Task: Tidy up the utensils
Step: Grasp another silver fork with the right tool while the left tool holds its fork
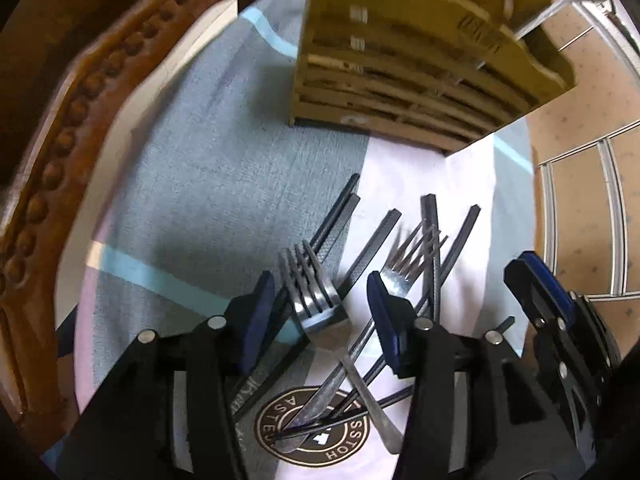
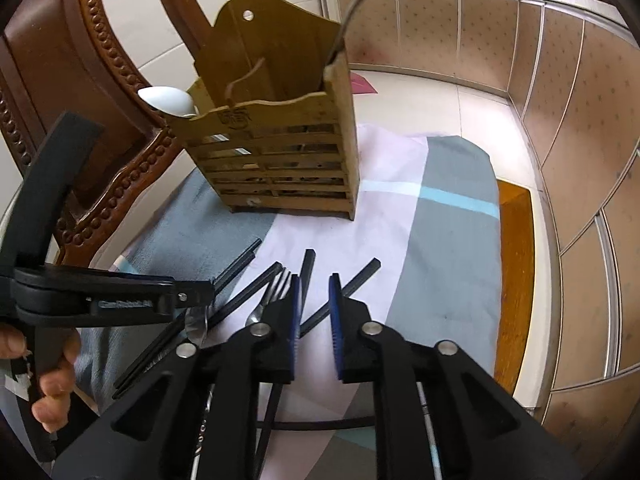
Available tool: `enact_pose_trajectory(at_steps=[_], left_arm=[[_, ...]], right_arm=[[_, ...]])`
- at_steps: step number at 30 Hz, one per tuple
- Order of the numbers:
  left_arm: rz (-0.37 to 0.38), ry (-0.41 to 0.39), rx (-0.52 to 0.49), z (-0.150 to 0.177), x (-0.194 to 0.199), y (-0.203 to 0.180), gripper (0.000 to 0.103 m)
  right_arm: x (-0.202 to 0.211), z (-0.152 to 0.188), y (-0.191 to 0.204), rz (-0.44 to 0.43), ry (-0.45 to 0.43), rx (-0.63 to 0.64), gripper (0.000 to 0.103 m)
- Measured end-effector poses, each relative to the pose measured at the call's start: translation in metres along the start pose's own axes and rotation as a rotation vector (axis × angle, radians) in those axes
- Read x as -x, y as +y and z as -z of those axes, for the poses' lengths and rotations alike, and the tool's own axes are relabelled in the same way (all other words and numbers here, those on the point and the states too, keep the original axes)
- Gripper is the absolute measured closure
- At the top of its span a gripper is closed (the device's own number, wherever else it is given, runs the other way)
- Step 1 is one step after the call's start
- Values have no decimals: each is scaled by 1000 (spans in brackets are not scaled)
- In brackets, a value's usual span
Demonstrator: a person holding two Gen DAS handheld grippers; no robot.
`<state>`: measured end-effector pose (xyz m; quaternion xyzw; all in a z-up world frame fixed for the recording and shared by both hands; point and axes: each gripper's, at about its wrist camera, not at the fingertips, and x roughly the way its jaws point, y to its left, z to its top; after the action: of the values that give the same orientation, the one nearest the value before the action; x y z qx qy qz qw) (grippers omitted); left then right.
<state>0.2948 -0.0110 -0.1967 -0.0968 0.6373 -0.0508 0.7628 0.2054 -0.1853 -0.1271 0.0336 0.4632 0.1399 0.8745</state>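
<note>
Tongs (image 1: 318, 308) hide fork (image 1: 320, 300) handles; tines blurred.

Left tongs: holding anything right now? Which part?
Nothing held. The left tongs stand open astride a fork, around its neck just below the tines, with visible gaps to both pads. The fork lies on the chopsticks.

forks (image 1: 316, 292): glossy metal | holder (image 2: 276, 160): matt slatted wood | cloth (image 1: 192, 184): woven
</note>
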Motion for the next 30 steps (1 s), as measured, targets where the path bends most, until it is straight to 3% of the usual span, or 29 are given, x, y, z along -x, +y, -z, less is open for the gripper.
enact_pose_trajectory(at_steps=[4, 6, 8, 11, 15, 21, 24, 27, 29, 30], left_arm=[[-73, 32, -32, -5, -26, -18, 60], [-79, 19, -47, -5, -27, -24, 71], [-60, 8, -49, -5, -23, -24, 78], [-53, -35, -75, -3, -13, -29, 99], [-12, -92, -93, 1, 11, -29, 103], [15, -144, -131, 5, 32, -33, 103], [56, -105, -104, 1, 25, -33, 103], [18, -74, -100, -1, 14, -39, 101], [2, -46, -98, -4, 5, -41, 71], [-22, -38, -86, -5, -1, -44, 68]], right_arm=[[-4, 3, -5, -10, 5, -13, 87], [-6, 4, -7, -17, 8, -21, 87], [-8, 4, -9, -23, 9, -26, 87], [-10, 4, -11, -28, 6, -30, 87], [-13, 5, -12, -27, 11, -35, 87], [-18, 5, -10, -26, 23, -37, 84], [-20, 1, -12, -17, 26, -58, 78], [-18, 0, -13, -14, 22, -58, 78], [-18, 0, -13, -9, 20, -50, 78], [-18, 1, -13, -14, 21, -51, 78]])
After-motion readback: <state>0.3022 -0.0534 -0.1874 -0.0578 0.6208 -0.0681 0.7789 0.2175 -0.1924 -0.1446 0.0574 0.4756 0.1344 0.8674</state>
